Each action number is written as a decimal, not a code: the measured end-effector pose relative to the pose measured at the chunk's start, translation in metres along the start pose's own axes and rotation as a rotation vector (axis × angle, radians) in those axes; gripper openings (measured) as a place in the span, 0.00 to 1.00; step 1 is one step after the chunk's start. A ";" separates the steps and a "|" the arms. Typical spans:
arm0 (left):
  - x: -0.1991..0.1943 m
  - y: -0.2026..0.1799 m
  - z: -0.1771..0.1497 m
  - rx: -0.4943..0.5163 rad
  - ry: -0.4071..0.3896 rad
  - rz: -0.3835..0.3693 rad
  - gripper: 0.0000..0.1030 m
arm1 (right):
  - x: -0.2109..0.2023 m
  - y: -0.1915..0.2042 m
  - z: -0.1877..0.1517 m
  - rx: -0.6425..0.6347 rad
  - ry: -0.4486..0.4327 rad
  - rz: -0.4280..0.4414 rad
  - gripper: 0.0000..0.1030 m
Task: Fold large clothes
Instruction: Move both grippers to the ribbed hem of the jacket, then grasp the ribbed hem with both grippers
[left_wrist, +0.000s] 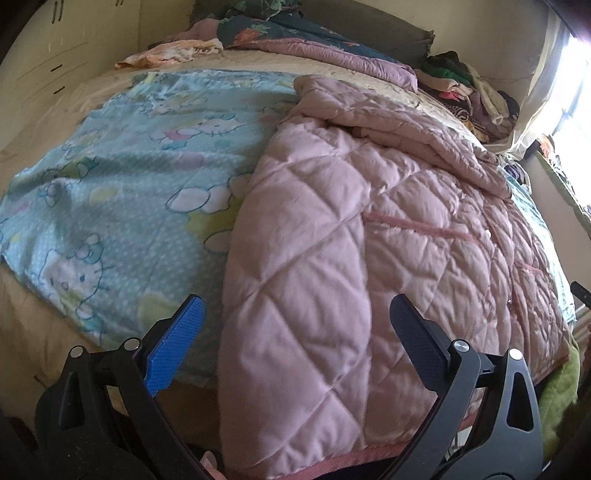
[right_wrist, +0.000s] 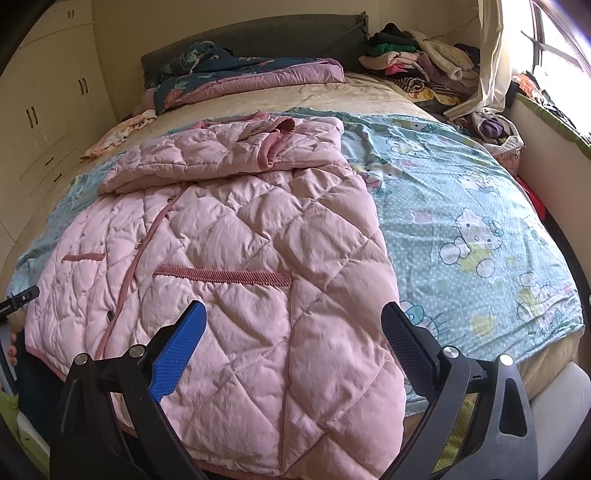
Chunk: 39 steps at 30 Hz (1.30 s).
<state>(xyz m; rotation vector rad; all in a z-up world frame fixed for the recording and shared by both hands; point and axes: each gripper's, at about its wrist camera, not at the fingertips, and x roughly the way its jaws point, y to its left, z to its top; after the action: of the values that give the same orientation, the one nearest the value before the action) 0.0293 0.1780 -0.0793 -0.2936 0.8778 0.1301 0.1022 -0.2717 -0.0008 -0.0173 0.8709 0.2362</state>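
Both of my grippers hang with fingers spread wide and nothing between them: the left gripper (left_wrist: 295, 339) over the near left edge of the pink quilted jacket (right_wrist: 229, 236), the right gripper (right_wrist: 291, 343) over its near right part. The jacket lies front up on the cartoon-print sheet (right_wrist: 461, 206) of the bed (right_wrist: 369, 92), its sleeves folded in over the front and its hem hanging a little over the near edge. I judge it puffy, soft and fairly light, but bulky and springy; the smooth shell may slip from a shallow pinch. I would bite deep at the trimmed hem (right_wrist: 236, 463), one corner in each gripper, where the piping gives a firmer ridge.
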 end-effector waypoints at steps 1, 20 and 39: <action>0.000 0.002 -0.002 -0.004 0.005 -0.002 0.92 | 0.000 -0.001 -0.001 -0.002 0.003 0.001 0.92; 0.004 0.007 -0.036 -0.004 0.091 -0.024 0.92 | 0.005 -0.028 -0.046 0.035 0.119 -0.001 0.92; 0.005 -0.005 -0.051 0.013 0.123 -0.070 0.92 | 0.011 -0.040 -0.084 0.042 0.267 0.036 0.92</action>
<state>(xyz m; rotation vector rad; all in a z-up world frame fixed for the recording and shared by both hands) -0.0041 0.1572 -0.1126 -0.3218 0.9883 0.0415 0.0541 -0.3180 -0.0667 0.0060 1.1429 0.2524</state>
